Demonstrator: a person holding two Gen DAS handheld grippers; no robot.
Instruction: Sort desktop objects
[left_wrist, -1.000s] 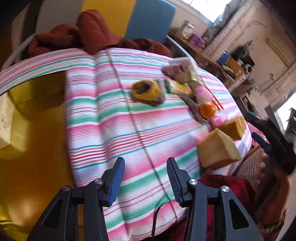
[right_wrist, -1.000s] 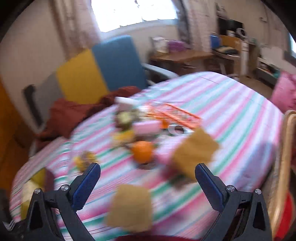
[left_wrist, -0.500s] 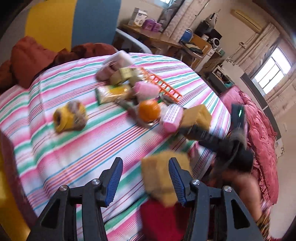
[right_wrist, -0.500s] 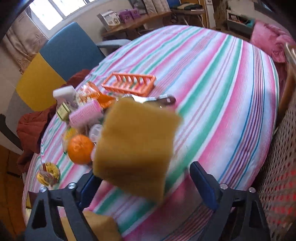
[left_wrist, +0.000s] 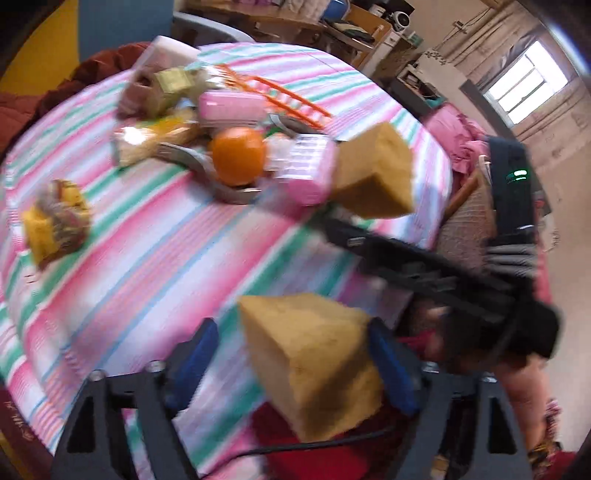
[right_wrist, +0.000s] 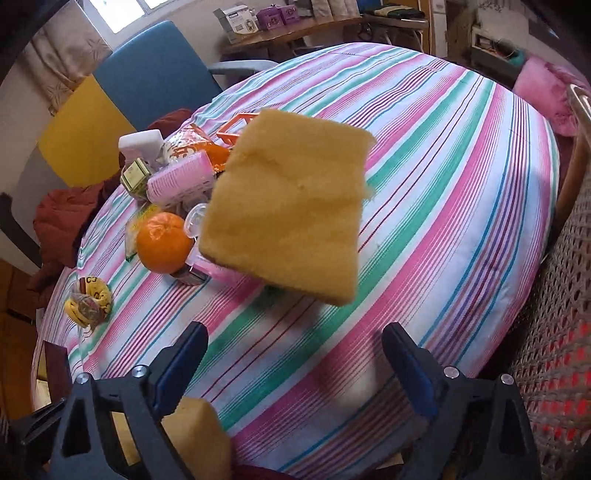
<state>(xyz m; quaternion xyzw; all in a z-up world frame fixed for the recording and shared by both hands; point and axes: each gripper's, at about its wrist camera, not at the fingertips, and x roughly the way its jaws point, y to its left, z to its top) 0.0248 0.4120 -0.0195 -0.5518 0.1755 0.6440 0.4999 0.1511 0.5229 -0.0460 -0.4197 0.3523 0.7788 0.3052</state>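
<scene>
Two yellow sponges are on the striped tablecloth (right_wrist: 443, 184) near its front edge. The near sponge (left_wrist: 310, 362) stands between the fingers of my left gripper (left_wrist: 291, 328). Its jaws are opening; the left pad is clear of the sponge and the right pad is right beside it. The other sponge (right_wrist: 288, 206) stands tilted ahead of my right gripper (right_wrist: 293, 339), beyond its fingertips, and nothing is between those jaws, which are also opening. Behind the sponges lies a pile with an orange (right_wrist: 160, 242), a pink box (left_wrist: 229, 109) and a pink ribbed container (left_wrist: 306, 170).
The pile also holds an orange rack (left_wrist: 291, 99), a yellow packet (left_wrist: 155, 138), a metal tool (left_wrist: 207, 170) and a white bottle (right_wrist: 142, 144). A yellow wrapped bundle (right_wrist: 88, 301) lies apart at the left. A blue and yellow chair (right_wrist: 155, 77) stands behind the table, a wicker chair (right_wrist: 554, 332) at the right.
My left gripper swung right across the table to the near sponge and its jaws widened around it. My right gripper sank toward the other sponge, which now looms larger.
</scene>
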